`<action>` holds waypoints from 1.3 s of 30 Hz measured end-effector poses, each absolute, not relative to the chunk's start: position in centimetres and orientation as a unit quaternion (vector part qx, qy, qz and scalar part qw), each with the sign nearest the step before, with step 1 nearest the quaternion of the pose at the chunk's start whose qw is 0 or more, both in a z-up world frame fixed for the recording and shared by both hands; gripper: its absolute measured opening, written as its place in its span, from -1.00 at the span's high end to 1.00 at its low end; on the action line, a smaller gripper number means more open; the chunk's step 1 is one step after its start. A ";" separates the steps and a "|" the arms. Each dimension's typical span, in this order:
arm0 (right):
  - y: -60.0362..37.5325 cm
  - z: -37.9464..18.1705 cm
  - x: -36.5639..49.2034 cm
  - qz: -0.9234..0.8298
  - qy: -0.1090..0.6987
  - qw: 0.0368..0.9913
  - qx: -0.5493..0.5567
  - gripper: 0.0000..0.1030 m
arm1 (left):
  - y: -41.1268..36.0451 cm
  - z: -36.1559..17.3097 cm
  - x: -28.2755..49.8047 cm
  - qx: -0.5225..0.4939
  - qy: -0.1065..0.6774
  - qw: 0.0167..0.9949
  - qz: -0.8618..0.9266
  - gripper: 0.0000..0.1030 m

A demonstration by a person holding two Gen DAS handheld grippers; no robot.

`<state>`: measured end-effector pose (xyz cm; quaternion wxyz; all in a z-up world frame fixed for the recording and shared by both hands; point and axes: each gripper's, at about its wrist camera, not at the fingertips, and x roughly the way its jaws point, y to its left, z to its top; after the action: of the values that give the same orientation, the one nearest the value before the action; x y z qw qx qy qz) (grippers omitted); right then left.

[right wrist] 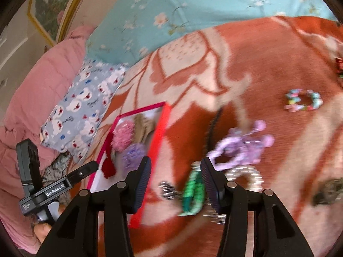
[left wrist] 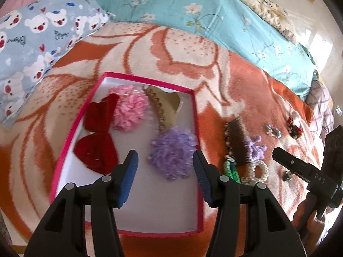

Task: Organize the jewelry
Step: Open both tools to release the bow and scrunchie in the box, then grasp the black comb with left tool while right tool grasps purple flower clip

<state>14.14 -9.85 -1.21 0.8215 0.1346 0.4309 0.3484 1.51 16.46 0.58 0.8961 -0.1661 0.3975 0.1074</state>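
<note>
The left gripper (left wrist: 165, 175) is seen with its blue-padded jaws apart and nothing between them, poised above the near part of the pink-rimmed box (left wrist: 64, 150). Just beyond its fingertips, inside the box, a purple pom-pom scrunchie (left wrist: 171, 152) lies a little to the right and a dark red velvet bow (left wrist: 96, 137) to the left. Farther ahead in the box a pink pom-pom scrunchie (left wrist: 128, 111) and a tan claw clip (left wrist: 165, 105) are found against the far wall.

The right gripper (right wrist: 174, 182) is likewise held apart and empty, over the orange and cream blanket (right wrist: 278, 64). Between its fingers, lower down, a green hair tie (right wrist: 191, 194) is seen resting on the blanket, with a clear beaded bracelet (right wrist: 246, 173) just right of its right finger. Directly beyond the fingertips a lilac scrunchie (right wrist: 242, 147) is spread out, and a dark comb clip (right wrist: 212, 128) lies beside it toward the box. Well ahead and to the right a multicoloured bead bracelet (right wrist: 303, 100) is set apart. The right-wrist view is blurred, so finer detail cannot be told.
</note>
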 end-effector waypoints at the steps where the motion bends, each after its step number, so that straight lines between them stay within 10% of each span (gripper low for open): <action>1: -10.4 -1.2 14.3 0.343 0.431 0.824 0.137 0.03 | 16.2 0.6 1.6 -0.166 0.398 0.896 0.104 -0.01; 27: -12.9 -6.2 20.0 0.281 0.472 0.826 0.127 0.05 | 10.0 -0.8 8.9 -0.159 0.436 0.885 0.034 -0.01; 29: -12.3 -6.9 20.7 0.279 0.480 0.823 0.119 0.12 | 9.6 -1.0 9.9 -0.159 0.441 0.883 0.028 -0.01; 33: -12.7 -7.4 21.2 0.271 0.480 0.826 0.119 1.00 | 8.8 -1.5 11.7 -0.156 0.450 0.879 0.017 -0.01; 39: -15.4 -6.1 21.2 0.257 0.458 0.840 0.135 1.00 | 6.8 -2.7 14.8 -0.151 0.465 0.872 -0.006 -0.18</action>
<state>21.15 -15.37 -6.12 0.8403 0.1348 0.4579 0.2571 14.78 6.79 -2.67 0.8723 -0.1511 0.4649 -0.0064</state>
